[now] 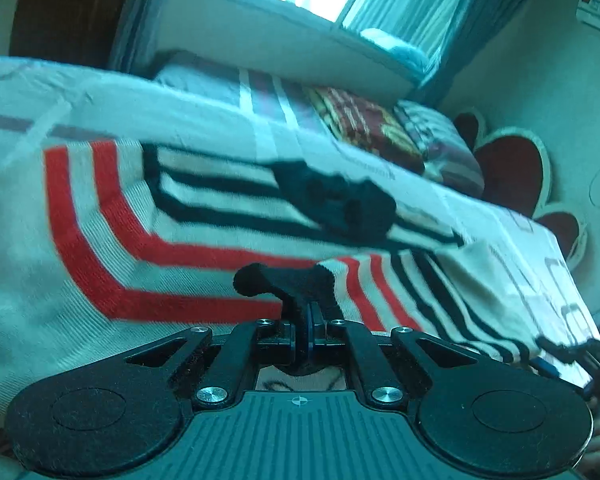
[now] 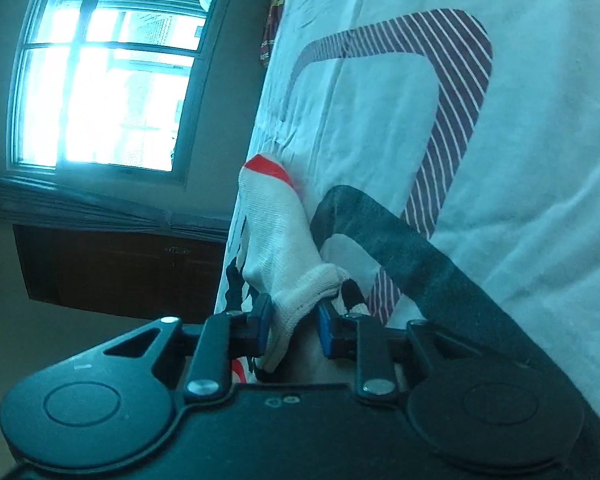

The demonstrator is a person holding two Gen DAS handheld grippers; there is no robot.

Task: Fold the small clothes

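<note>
Left gripper [image 1: 305, 320] pinches the striped garment's dark trim [image 1: 276, 282]; right gripper [image 2: 294, 330] loosely brackets its white hem [image 2: 296, 284], which may slip free.

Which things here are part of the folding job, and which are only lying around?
Job:
striped garment
left gripper, shut on its dark trim
right gripper, closing on its white edge

Lying about:
bed sheet
folded blankets
red cushions
</note>
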